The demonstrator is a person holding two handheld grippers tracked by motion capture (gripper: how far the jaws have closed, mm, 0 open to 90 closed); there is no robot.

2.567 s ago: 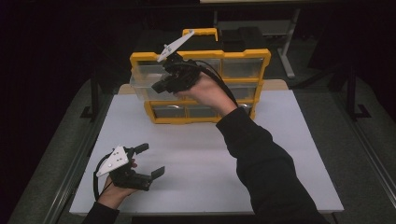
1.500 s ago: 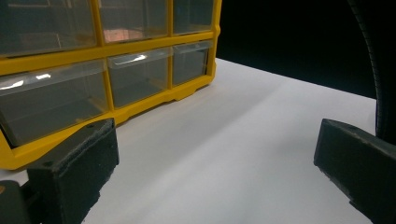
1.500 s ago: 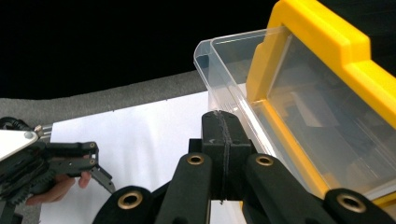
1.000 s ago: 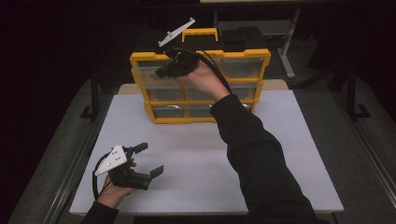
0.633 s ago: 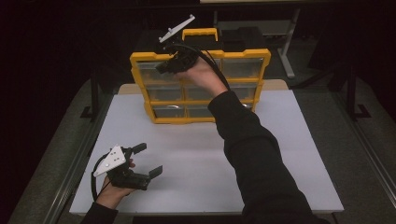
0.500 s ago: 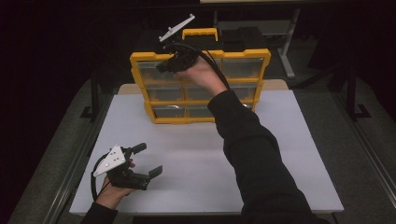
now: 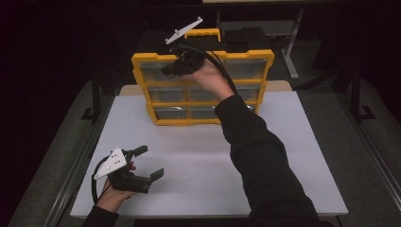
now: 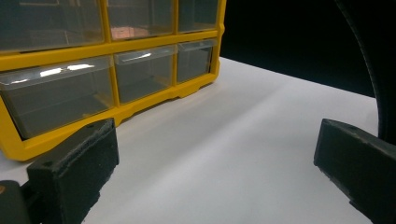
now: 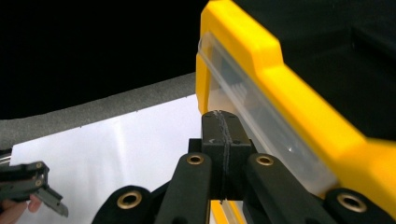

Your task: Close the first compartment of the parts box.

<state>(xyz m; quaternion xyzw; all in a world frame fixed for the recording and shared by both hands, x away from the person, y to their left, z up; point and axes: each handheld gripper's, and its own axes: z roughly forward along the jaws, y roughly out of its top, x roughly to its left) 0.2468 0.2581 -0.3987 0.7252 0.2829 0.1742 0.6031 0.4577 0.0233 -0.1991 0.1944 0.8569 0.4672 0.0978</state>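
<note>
- A yellow drawer cabinet [image 7: 203,87] stands upright at the far side of the white table [image 7: 293,156], with its clear drawers facing the person.
- The right gripper [image 7: 171,71] is raised in front of the top row of the cabinet, at the top left drawer [image 7: 158,72].
- In the right gripper view, its two jaws are pressed together, pad against pad, and I see nothing between them; the tips [image 9: 225,126] are just beside the clear front of the top drawer [image 9: 252,116], under the yellow upper frame [image 9: 289,98]. Whether they touch the drawer, I cannot tell.
- The right arm in a dark sleeve [image 7: 260,156] reaches across the table from the near edge to the cabinet.
- The left gripper [image 7: 146,163] rests low near the front left corner of the table, well apart from the cabinet, and it holds nothing.
- Its jaws are spread wide; in the left gripper view one black pad [image 8: 74,163] is at the left and the other at the right, with bare white table between them.
- That view also shows the lower drawers [image 8: 144,72] of the cabinet.
</note>
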